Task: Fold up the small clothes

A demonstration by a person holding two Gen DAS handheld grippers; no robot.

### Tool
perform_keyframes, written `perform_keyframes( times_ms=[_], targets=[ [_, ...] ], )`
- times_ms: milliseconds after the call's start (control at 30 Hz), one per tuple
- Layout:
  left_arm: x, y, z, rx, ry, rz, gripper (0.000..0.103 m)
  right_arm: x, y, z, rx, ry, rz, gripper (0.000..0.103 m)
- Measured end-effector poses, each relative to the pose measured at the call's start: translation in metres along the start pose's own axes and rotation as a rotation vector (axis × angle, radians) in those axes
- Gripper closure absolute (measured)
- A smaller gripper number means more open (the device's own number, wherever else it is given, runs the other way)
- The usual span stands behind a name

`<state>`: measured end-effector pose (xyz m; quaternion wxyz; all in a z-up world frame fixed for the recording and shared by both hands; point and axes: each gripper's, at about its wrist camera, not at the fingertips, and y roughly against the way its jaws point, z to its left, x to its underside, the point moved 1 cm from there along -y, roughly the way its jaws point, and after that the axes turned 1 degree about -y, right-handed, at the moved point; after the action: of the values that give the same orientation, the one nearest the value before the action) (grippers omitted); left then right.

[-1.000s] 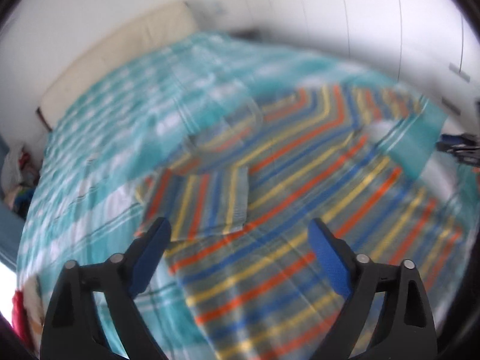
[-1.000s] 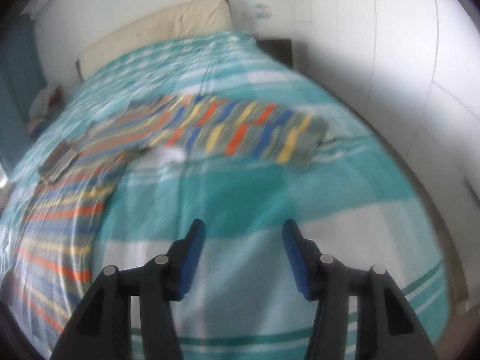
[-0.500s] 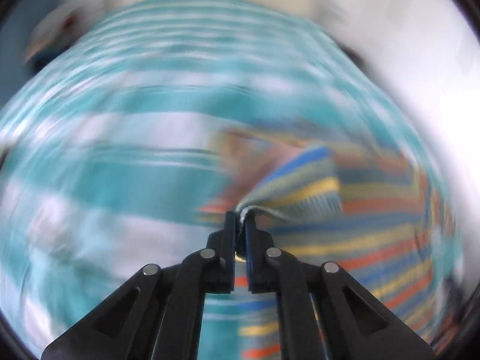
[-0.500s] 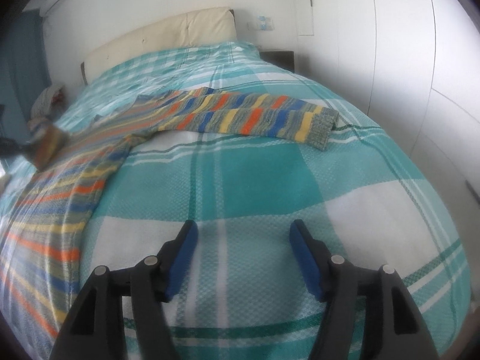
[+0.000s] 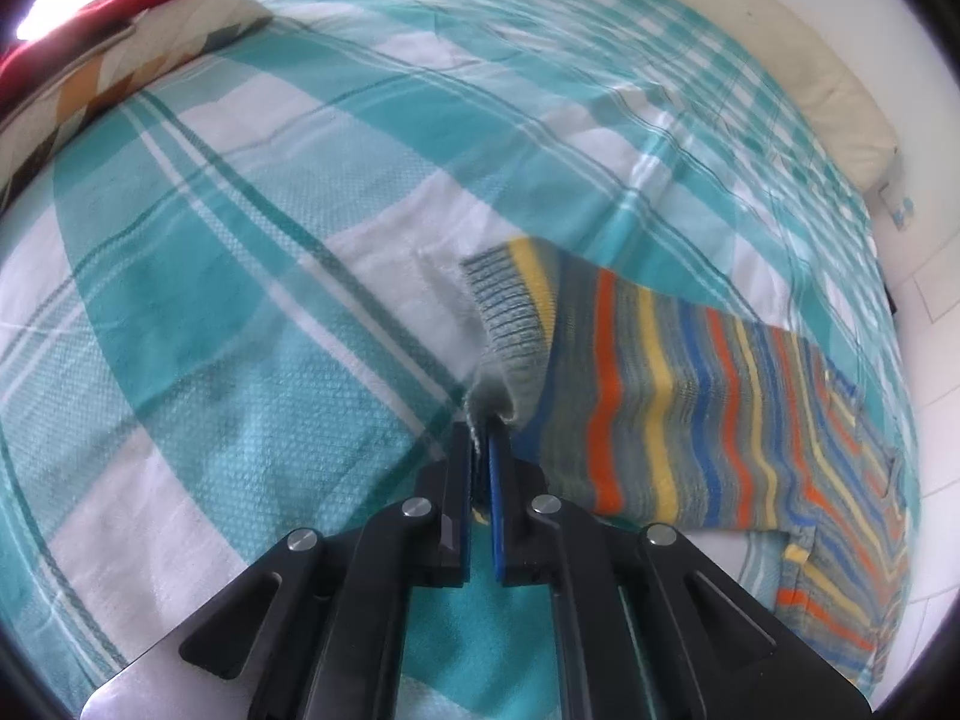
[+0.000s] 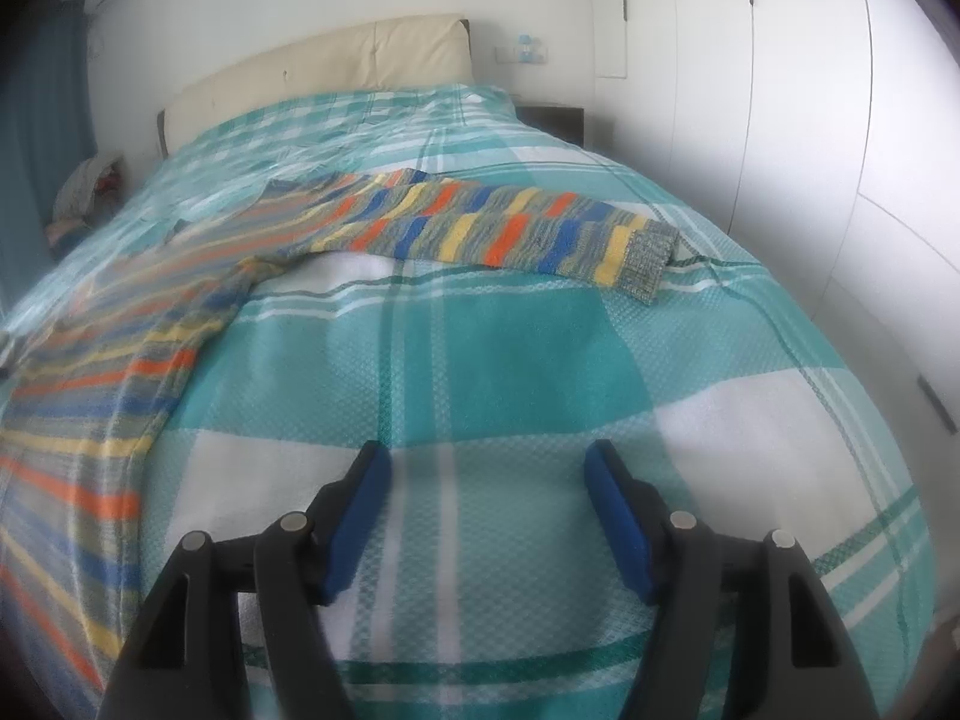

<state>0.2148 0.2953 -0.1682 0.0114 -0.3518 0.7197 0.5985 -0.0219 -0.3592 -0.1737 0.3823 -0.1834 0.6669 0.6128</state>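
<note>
Left hand-held gripper (image 5: 483,444) clamped on the cuff (image 5: 507,324) of the striped sweater (image 5: 720,414), which lies across the bed (image 5: 240,312). Right hand-held gripper (image 6: 489,468) spread apart over bare bedspread, other sleeve (image 6: 510,222) well ahead. One second ago left was apart.

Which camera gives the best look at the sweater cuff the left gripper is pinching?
The left wrist view: the cuff sits sharp and close, pinched by the left gripper. The right wrist view shows only the other sleeve's cuff, lying free.
</note>
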Motion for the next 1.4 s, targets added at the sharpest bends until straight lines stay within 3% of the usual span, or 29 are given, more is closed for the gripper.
perform_keyframes(
  times_ms=[167, 233, 333, 400, 467, 567, 667, 800, 933, 1033, 1133, 1200, 1267, 1333, 1400],
  targets=[
    [-0.009, -0.019, -0.005, -0.019, -0.001, -0.008, 0.101, 0.0, -0.002, 0.0, 0.002, 0.001, 0.001, 0.036],
    [-0.009, -0.019, -0.002, -0.074, -0.011, -0.031, 0.101, 0.0, -0.001, 0.0, 0.002, 0.002, 0.001, 0.035],
    [-0.01, -0.016, 0.009, -0.026, 0.013, -0.022, 0.097, 0.0, -0.001, 0.0, 0.003, 0.003, 0.001, 0.035],
    [-0.006, -0.002, 0.008, -0.044, -0.015, -0.03, 0.094, 0.0, -0.002, 0.0, 0.003, 0.002, 0.0, 0.035],
    [0.003, 0.016, -0.001, -0.085, -0.089, -0.066, 0.067, 0.0, -0.001, 0.0, 0.004, 0.003, 0.001, 0.035],
    [0.03, 0.054, -0.021, -0.088, -0.216, -0.15, 0.035, 0.0, -0.001, 0.001, 0.007, 0.007, 0.002, 0.031],
    [0.063, 0.081, -0.044, 0.002, -0.313, -0.152, 0.027, -0.001, -0.001, 0.0, 0.005, 0.01, 0.013, 0.029],
    [0.128, 0.102, -0.083, 0.129, -0.494, -0.087, 0.023, -0.01, 0.012, 0.001, -0.005, 0.007, 0.074, 0.029],
    [0.193, 0.107, -0.104, 0.151, -0.671, -0.042, 0.023, -0.013, 0.049, 0.016, -0.152, 0.022, 0.113, 0.029],
    [0.237, 0.11, -0.116, 0.12, -0.801, -0.033, 0.023, -0.011, 0.074, 0.039, -0.276, 0.071, 0.154, 0.029],
    [0.271, 0.105, -0.122, -0.023, -0.926, -0.033, 0.022, 0.0, 0.098, 0.077, -0.386, 0.171, 0.151, 0.029],
    [0.284, 0.102, -0.115, -0.089, -0.961, -0.034, 0.022, 0.019, 0.1, 0.104, -0.389, 0.256, 0.165, 0.029],
    [0.287, 0.107, -0.104, -0.091, -0.947, -0.024, 0.022, 0.045, 0.083, 0.119, -0.337, 0.33, 0.239, 0.029],
    [0.285, 0.116, -0.091, -0.098, -0.931, -0.002, 0.021, 0.072, 0.063, 0.12, -0.244, 0.378, 0.356, 0.029],
    [0.283, 0.127, -0.08, -0.098, -0.92, 0.013, 0.021, 0.079, 0.075, 0.111, -0.198, 0.383, 0.352, 0.029]
  ],
)
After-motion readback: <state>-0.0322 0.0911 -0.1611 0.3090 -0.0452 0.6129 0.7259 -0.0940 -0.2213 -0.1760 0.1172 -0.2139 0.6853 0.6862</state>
